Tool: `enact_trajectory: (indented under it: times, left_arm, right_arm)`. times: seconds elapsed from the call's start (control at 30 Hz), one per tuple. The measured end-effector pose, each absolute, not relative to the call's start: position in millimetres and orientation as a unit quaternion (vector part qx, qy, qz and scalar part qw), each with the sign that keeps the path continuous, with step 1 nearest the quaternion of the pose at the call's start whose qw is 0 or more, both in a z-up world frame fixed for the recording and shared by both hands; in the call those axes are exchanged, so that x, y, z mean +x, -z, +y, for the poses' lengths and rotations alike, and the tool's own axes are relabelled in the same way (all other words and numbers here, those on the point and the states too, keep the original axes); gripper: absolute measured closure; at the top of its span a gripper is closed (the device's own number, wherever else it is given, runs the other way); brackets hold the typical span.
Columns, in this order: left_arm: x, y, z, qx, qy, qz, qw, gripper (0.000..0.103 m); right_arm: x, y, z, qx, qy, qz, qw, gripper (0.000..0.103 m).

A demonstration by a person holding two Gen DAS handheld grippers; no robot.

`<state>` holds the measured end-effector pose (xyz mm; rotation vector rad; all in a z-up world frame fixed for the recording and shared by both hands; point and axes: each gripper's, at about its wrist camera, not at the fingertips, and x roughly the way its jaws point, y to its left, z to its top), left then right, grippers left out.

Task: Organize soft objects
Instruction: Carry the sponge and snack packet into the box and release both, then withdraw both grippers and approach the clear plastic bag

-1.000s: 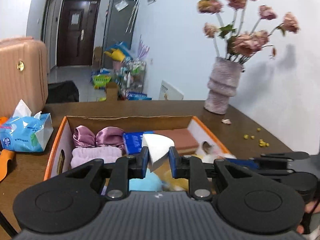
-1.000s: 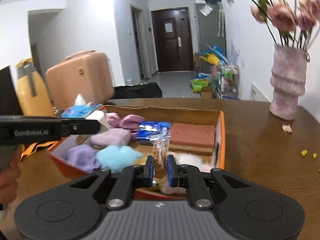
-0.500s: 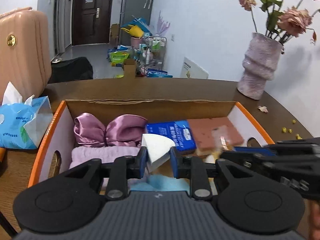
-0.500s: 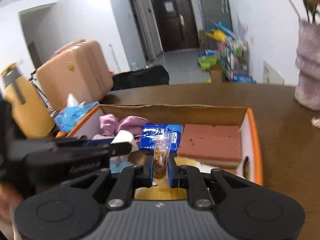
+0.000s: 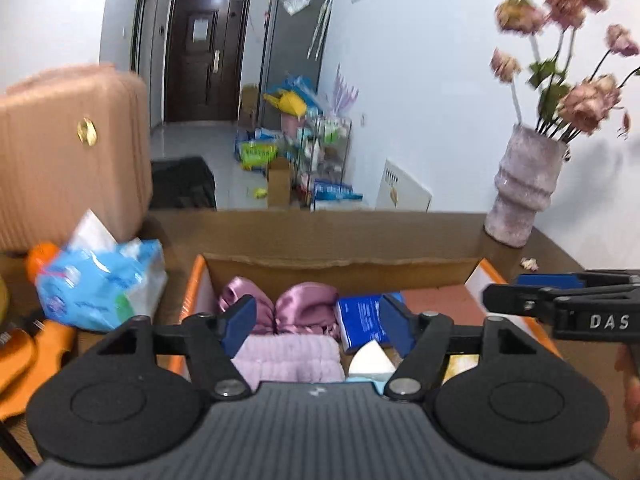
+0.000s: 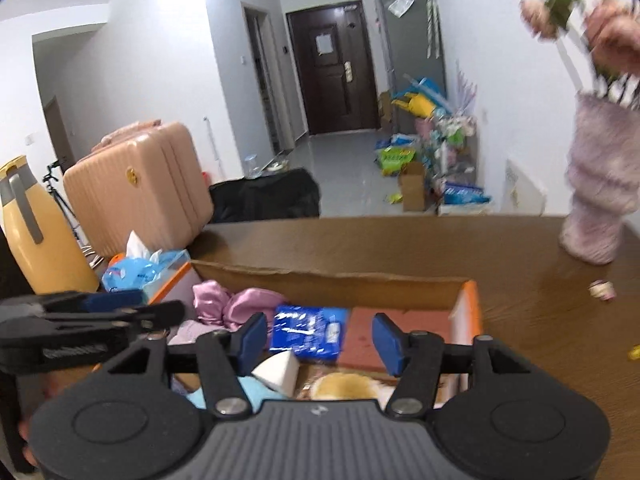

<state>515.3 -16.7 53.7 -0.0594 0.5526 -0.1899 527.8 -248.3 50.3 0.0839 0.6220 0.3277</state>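
An orange-rimmed cardboard box (image 5: 196, 280) holds a purple satin bow (image 5: 304, 300), a pink towel (image 5: 288, 360), a blue pack (image 5: 360, 320) and a brick-red sponge (image 5: 440, 300). My left gripper (image 5: 318, 320) hovers over it with jaws opening. Nothing sits between the pads, and the white wedge sponge (image 5: 370, 360) lies loose below them. My right gripper (image 6: 320, 340) is also opening and empty. A tan snack packet (image 6: 344, 386) rests in the box (image 6: 474, 308) under it, beside the white wedge (image 6: 278, 370). Each gripper shows in the other's view, the right one (image 5: 560, 304) and the left one (image 6: 80, 320).
A blue tissue pack (image 5: 100, 284) and orange items lie left of the box. A yellow jug (image 6: 36, 240) stands further left. A pink vase (image 5: 524, 192) of flowers stands on the brown table (image 6: 360, 244) at the right. A pink suitcase (image 5: 68, 152) stands behind.
Both grippers opened. The left let go of the white wedge and the right let go of the snack packet; both things now lie in the box. Both grippers drew back a little.
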Motion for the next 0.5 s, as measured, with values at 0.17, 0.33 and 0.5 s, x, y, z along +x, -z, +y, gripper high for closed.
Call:
enact_trajectory:
  times: [0.17, 0.33, 0.5]
  left_arm:
    - [472, -85, -12, -0.007, 0.074, 0.231, 0.97, 0.018]
    - [427, -108, -13, 0.02, 0.063, 0.187, 0.98, 0.009]
    - [387, -115, -14, 0.022, 0.054, 0.164, 0.985, 0.004]
  right_arm:
    - [480, -82, -271, 0.005, -0.131, 0.267, 0.955, 0.031]
    - [435, -103, -295, 0.012, -0.106, 0.238, 0.965, 0.027]
    - [396, -118, -298, 0.013, -0.1, 0.204, 0.974, 0.022]
